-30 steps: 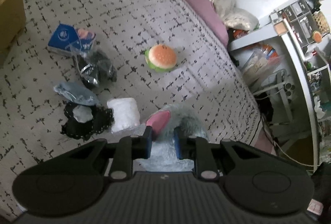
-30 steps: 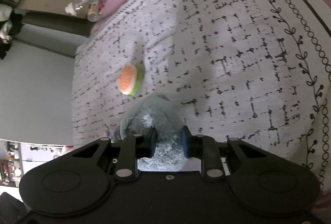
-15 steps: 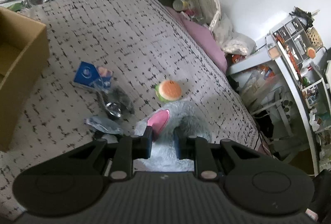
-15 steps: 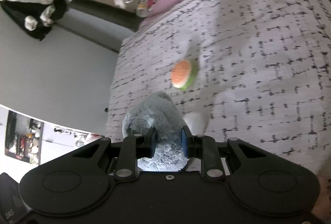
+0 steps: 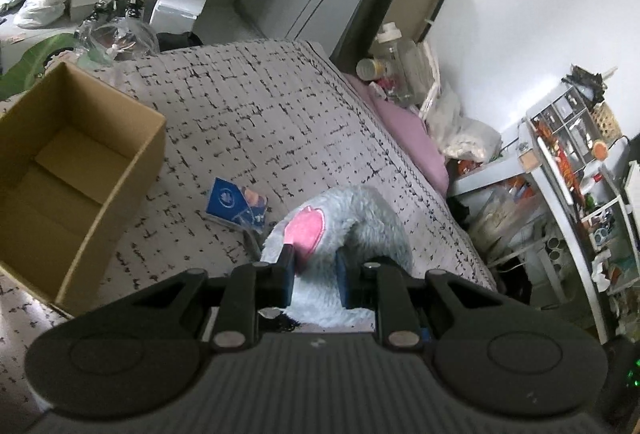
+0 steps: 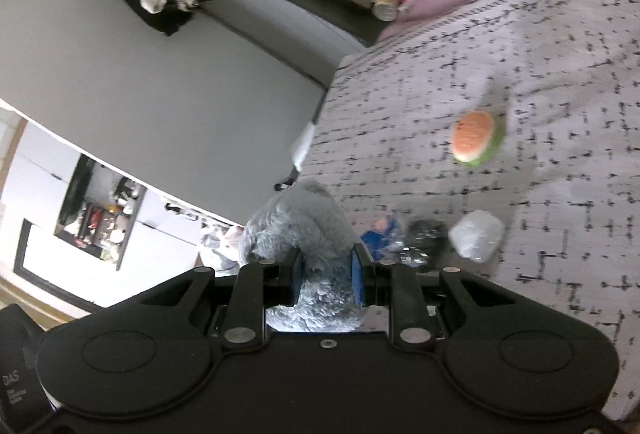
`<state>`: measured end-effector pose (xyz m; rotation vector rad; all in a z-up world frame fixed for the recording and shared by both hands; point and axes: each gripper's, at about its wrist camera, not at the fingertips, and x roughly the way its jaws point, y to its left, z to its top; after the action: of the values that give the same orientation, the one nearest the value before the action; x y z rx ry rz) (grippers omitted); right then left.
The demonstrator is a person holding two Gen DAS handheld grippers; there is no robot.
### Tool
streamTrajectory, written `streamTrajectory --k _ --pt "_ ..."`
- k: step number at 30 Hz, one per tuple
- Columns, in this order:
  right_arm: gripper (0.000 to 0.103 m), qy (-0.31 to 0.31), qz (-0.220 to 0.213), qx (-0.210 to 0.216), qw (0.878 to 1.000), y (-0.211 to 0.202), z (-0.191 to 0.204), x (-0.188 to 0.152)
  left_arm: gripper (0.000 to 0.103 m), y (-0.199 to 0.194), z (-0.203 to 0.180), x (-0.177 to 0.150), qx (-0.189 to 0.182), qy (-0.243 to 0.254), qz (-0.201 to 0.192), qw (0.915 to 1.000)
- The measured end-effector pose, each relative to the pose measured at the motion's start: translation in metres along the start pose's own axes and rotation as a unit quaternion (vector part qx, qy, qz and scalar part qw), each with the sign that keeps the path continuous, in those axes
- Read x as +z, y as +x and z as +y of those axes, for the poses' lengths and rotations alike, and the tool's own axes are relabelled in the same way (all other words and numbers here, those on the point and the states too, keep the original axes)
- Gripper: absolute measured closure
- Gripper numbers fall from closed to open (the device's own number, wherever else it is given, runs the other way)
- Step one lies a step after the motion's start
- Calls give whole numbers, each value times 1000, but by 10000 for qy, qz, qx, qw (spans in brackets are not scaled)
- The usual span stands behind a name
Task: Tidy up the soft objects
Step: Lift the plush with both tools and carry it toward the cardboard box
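Note:
A grey plush toy [image 5: 360, 222] with a pink ear patch is held off the bed by both grippers. My left gripper [image 5: 314, 274] is shut on its fur below the pink ear. My right gripper [image 6: 326, 276] is shut on another part of the plush toy [image 6: 304, 222]. An open empty cardboard box [image 5: 60, 169] stands on the bed at the left. A plush burger [image 6: 476, 139], a white soft bundle [image 6: 476, 236] and a black item [image 6: 426, 234] lie on the patterned bedspread [image 6: 540, 53].
A blue packet [image 5: 236, 205] lies on the bedspread [image 5: 248, 105] between the box and the plush. Pink bedding [image 5: 404, 129] and bottles [image 5: 394, 67] sit at the bed's far edge. A cluttered white shelf [image 5: 568, 169] stands right of the bed.
Both grippers have risen with the grey plush, lifting it off the bed. The views tilted up, so the cardboard box and room walls now show and the burger has left the left view.

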<state>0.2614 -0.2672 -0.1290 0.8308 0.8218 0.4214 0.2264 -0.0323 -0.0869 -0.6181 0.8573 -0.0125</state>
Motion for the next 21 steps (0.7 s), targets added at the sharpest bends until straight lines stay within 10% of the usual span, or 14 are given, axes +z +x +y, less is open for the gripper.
streamTrajectory --k 21 --pt "79 -907 74 734 9931 29 71 -31 84 -56 61 33 -86 -196 -509 9985"
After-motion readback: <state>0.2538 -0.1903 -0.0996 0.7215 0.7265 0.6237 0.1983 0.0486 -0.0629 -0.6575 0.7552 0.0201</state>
